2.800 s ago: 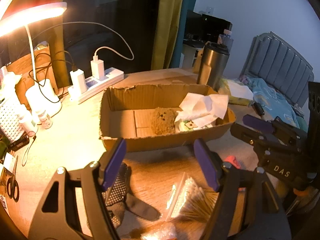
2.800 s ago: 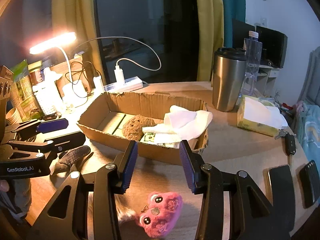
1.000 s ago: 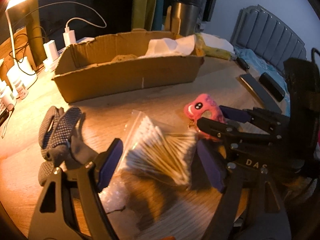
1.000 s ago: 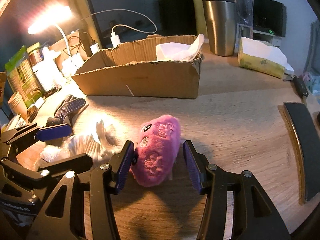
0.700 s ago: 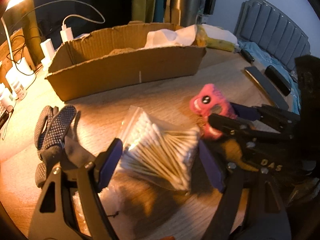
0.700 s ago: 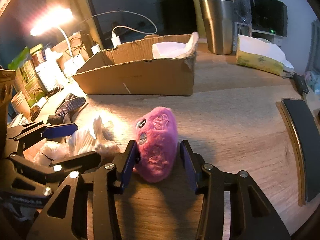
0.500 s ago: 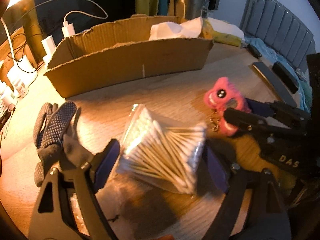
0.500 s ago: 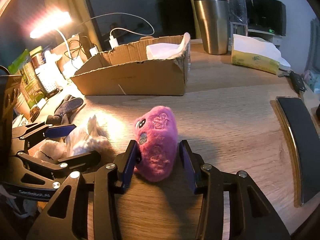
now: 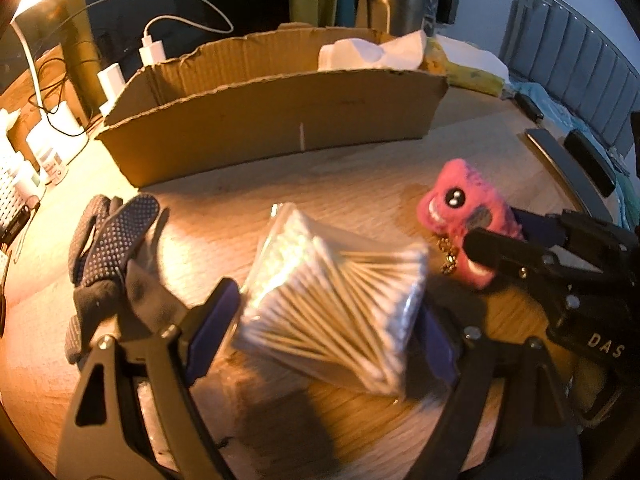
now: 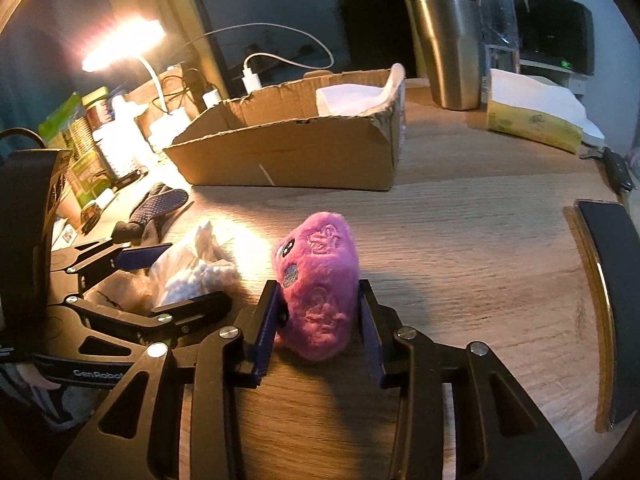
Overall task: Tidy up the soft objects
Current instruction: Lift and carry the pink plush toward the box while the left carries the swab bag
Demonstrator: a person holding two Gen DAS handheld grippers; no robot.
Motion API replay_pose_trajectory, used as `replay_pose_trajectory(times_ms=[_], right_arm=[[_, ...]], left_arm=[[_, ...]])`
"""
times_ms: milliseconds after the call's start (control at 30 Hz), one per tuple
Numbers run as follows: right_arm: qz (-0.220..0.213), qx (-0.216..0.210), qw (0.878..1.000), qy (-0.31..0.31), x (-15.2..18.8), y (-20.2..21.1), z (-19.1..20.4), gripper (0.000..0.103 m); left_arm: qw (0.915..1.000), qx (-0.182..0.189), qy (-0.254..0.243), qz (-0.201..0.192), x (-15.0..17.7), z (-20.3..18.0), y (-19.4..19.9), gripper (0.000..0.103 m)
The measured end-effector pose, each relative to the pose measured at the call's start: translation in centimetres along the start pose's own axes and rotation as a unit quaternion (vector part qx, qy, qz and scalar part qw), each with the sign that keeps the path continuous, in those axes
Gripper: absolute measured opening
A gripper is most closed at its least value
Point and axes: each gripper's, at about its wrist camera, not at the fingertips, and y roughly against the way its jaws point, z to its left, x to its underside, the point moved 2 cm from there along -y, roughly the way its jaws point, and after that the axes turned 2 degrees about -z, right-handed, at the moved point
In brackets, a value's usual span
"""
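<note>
Above the wooden table (image 10: 460, 240), both claws have closed since before, pinching swab bag (image 9: 332, 296) and plush (image 10: 320, 292).

Fuzzy pink-purple plush toy (image 10: 320, 300) with embroidered swirls, black-and-white eyes. Clear plastic bag of white-tipped, tan-stemmed cotton swabs (image 9: 332, 300). Dark knit glove with pale dot-grid palm (image 9: 108, 248). Plain brown corrugated cardboard box (image 9: 272, 120); white crumpled tissue (image 9: 372, 54) inside. Light wood-grain table (image 10: 460, 240). Brushed steel tumbler with black lid (image 10: 446, 46). Yellow tissue pack (image 10: 532, 126).
</note>
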Motion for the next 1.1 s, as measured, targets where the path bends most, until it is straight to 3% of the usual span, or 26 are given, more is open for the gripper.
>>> replay_pose_trajectory(times_ms=[467, 1100], right_arm=[[0.002, -0.03, 1.0, 0.003, 0.1, 0.3, -0.1, 0.035], [-0.014, -0.017, 1.0, -0.009, -1.5, 1.8, 0.6, 0.035]], left_arm=[[0.9994, 0.008, 0.017, -0.028, 0.2, -0.1, 1.4, 0.078], [0.9968, 0.032, 0.025, -0.069, -1.8, 1.4, 5.1, 0.078]])
